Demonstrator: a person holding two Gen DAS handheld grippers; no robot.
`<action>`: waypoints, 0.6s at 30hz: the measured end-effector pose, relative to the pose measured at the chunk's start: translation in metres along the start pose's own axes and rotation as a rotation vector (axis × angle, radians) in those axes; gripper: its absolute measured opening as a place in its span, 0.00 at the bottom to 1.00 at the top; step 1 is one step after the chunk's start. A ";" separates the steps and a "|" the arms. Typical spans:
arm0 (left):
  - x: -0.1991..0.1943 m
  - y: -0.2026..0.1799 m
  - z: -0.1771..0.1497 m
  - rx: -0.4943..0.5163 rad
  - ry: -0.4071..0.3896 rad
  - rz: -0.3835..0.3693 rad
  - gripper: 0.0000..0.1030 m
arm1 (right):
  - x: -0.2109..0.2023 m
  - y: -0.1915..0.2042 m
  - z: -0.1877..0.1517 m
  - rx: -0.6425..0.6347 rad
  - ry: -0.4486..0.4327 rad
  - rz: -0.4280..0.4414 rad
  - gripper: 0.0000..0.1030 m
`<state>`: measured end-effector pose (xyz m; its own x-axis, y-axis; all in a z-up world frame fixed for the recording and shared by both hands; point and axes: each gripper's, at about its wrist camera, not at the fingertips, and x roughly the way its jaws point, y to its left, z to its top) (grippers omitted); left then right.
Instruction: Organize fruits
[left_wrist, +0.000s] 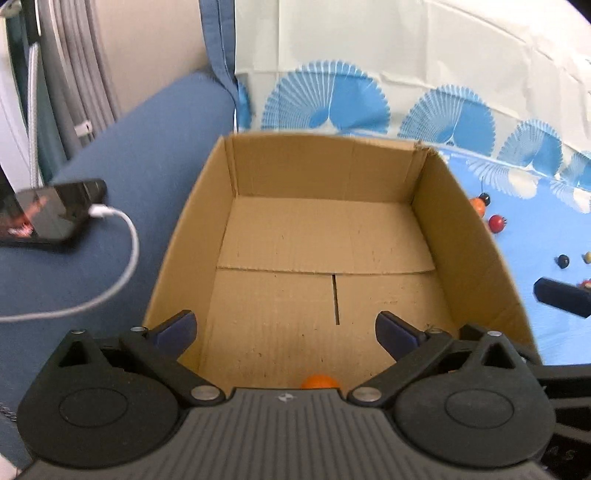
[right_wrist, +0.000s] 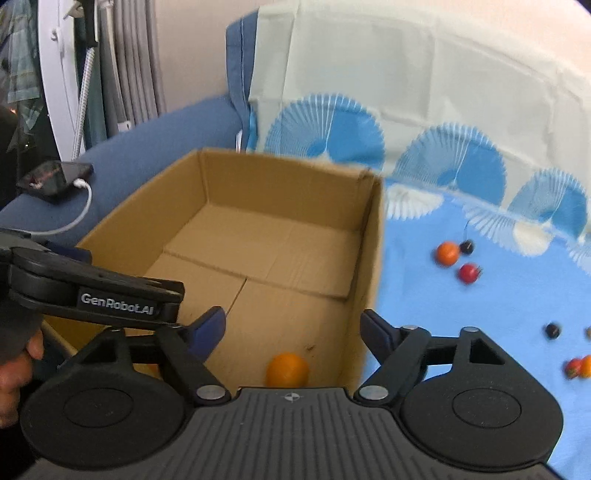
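Observation:
An open cardboard box (left_wrist: 465, 236) (right_wrist: 125, 229) stands on a sofa. One orange fruit (right_wrist: 287, 369) lies on its floor at the near edge; its top shows in the left wrist view (left_wrist: 320, 381). My left gripper (left_wrist: 285, 326) is open and empty above the box's near end. My right gripper (right_wrist: 293, 328) is open and empty over the box's near right corner. The left gripper's body (right_wrist: 96, 291) shows at left in the right wrist view. Small fruits lie on the blue cloth right of the box: an orange one (right_wrist: 447, 253), a red one (right_wrist: 468, 273), dark ones (right_wrist: 552, 330).
A blue patterned cloth (right_wrist: 461, 317) covers the seat and back right of the box. A phone (left_wrist: 48, 214) with a white cable (left_wrist: 122, 258) lies on the sofa arm at left. More small fruits (right_wrist: 578, 367) lie at the far right.

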<state>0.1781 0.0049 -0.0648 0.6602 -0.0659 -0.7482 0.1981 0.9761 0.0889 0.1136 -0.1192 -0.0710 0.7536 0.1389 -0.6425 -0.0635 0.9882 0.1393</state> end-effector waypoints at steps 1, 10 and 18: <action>-0.006 0.001 0.000 -0.001 -0.003 0.003 1.00 | -0.007 -0.001 0.001 0.000 -0.007 -0.001 0.82; -0.087 0.012 -0.055 -0.109 0.042 0.019 1.00 | -0.088 0.011 -0.023 0.036 0.038 0.065 0.93; -0.151 0.017 -0.100 -0.163 -0.002 0.052 1.00 | -0.158 0.024 -0.040 0.034 -0.086 0.032 0.96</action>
<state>0.0094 0.0518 -0.0158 0.6677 -0.0145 -0.7443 0.0432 0.9989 0.0194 -0.0327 -0.1146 0.0039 0.8051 0.1626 -0.5704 -0.0669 0.9804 0.1851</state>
